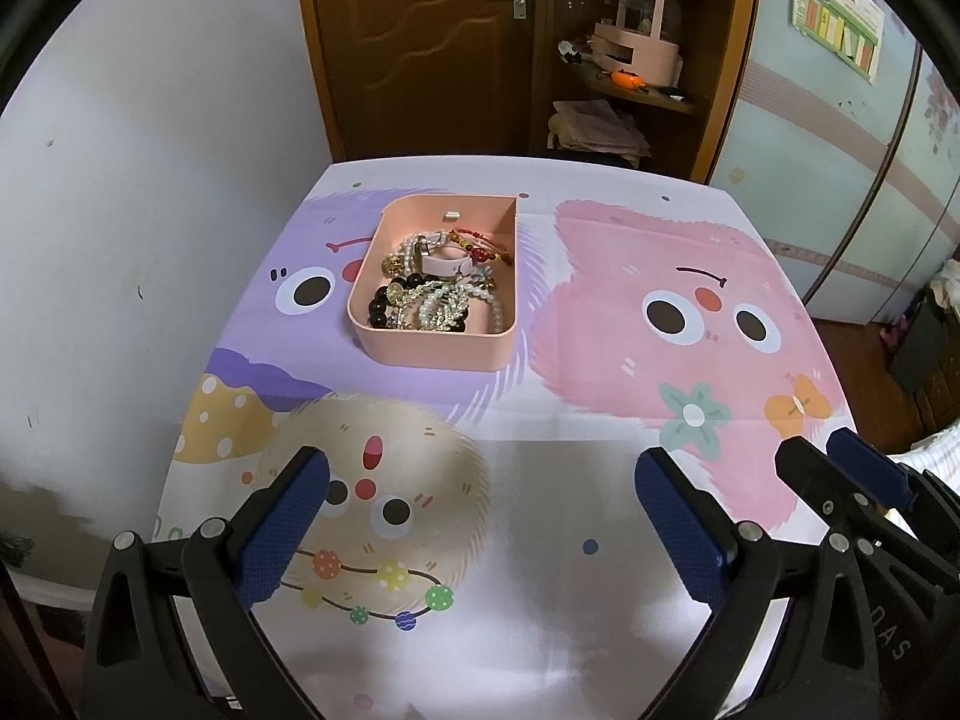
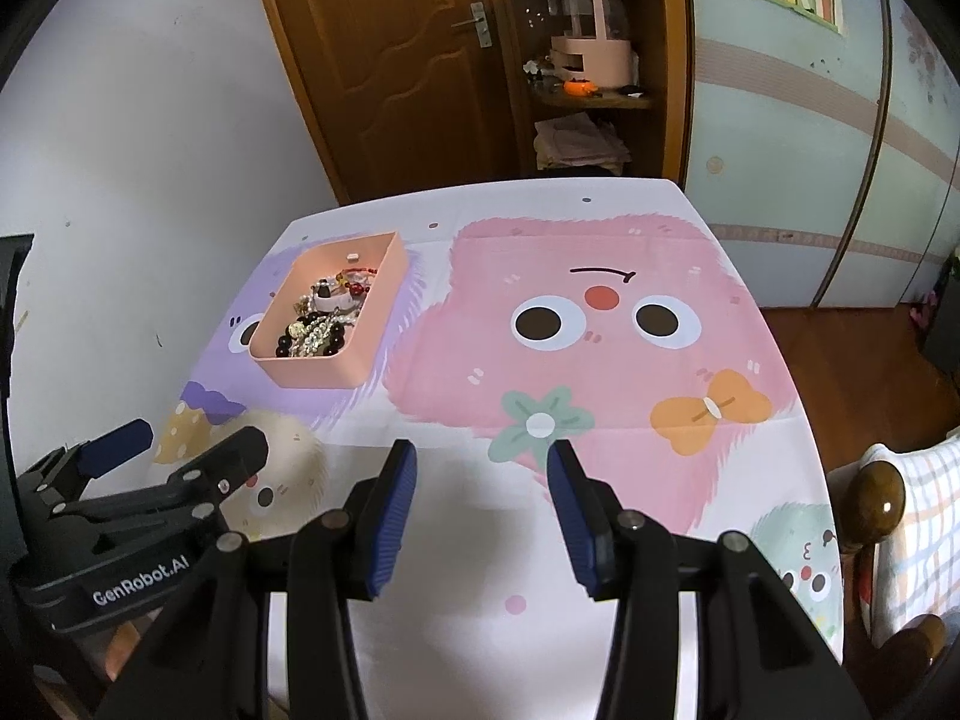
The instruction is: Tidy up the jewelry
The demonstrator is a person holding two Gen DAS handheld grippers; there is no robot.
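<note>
Scene: desk under a cartoon-monster cloth, seen from two hand-held tools that point down at it.
Jewelry tray: one pink open tray sits at about 11 o'clock from the left tool, well beyond its tips; from the right tool it lies farther off, at about 10 o'clock.
Jewelry: one tangled heap inside the tray, all of it within the walls, none on the cloth.
Left tool: jaws spread wide, nothing between them, hovering over the near edge of the desk.
Right tool: jaws roughly half apart, empty, just beside the left tool at its 3 o'clock.
Count, tools: two.
Count, trays on the desk: one.
Count, jewelry pieces: cannot tell exactly; pearl strands, a dark bead bracelet, a red cord piece and a pink watch-like band overlap.
Count, shelf items: one pink organiser on the shelf at 1 o'clock, far behind the desk.
Risk, tangling: pulling one strand would likely drag its neighbours out, because the pieces interlock.
Risk, tray sliding: a one-sided tug may skid the light tray on the smooth cloth.
Risk, slipping: thin chains could slide through the pads.
</note>
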